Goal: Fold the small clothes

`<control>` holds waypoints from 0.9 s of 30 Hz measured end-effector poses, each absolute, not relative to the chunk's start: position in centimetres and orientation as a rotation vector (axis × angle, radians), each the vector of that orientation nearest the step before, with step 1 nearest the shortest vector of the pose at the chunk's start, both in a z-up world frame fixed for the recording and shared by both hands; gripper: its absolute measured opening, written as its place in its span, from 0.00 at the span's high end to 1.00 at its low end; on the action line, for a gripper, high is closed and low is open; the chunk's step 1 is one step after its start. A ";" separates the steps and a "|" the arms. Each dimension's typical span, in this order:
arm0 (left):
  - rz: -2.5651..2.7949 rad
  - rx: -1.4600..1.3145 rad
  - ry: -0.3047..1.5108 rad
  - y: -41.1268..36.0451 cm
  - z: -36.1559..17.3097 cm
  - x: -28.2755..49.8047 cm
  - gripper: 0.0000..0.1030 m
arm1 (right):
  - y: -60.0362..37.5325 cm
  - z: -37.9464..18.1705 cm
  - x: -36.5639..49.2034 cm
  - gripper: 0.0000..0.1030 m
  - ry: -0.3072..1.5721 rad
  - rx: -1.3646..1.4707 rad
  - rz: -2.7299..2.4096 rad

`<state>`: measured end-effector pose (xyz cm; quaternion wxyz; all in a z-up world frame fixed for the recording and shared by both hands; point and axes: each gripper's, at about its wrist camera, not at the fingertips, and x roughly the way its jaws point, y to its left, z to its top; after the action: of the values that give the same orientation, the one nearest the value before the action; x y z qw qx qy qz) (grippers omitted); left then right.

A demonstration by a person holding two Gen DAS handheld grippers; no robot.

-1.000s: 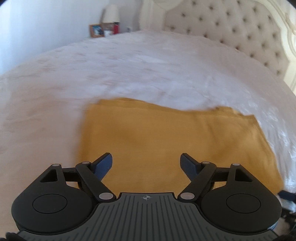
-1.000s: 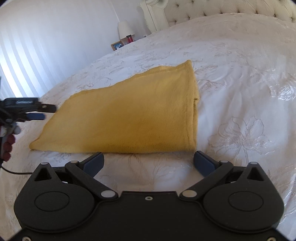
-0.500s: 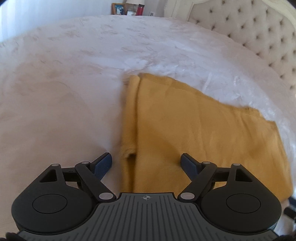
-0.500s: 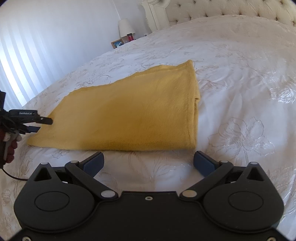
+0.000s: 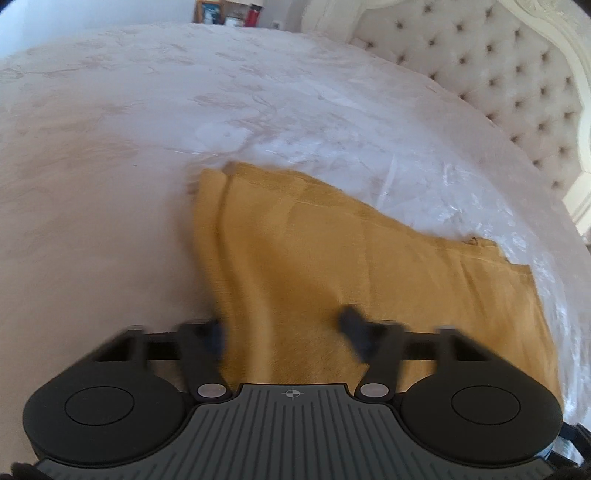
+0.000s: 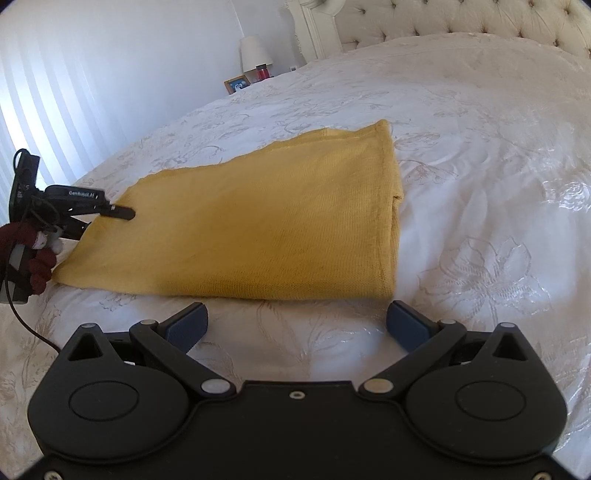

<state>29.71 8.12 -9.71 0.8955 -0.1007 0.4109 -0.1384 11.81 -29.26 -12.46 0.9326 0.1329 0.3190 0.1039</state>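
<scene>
On the white embroidered bedspread the folded mustard knit garment lies flat; the left tool, blurred, straddles its near edge half-spread, the right tool wide, risking a single-layer pinch unravelling the fold.

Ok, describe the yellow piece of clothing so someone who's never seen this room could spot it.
Start at the big white floral bedspread below the tufted headboard. Lying flat on it is the folded mustard-yellow knit garment, the only coloured thing on the bed.
</scene>
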 end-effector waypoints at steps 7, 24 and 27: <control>-0.331 -0.223 0.838 7.7 -6.7 28.8 0.84 | -29.3 -12.3 11.8 0.00 0.657 0.278 0.217; -0.507 -0.220 0.797 -12.0 1.5 28.3 0.93 | -33.8 -9.3 10.3 0.01 0.636 0.398 0.141; -0.545 -0.217 0.808 -15.6 0.1 28.3 0.93 | -34.6 -8.9 10.2 0.01 0.627 0.397 0.113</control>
<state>28.32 -15.64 0.12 0.8780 -0.1039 0.3873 -0.2613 10.20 -34.59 -8.93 0.9304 0.1937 0.3062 0.0552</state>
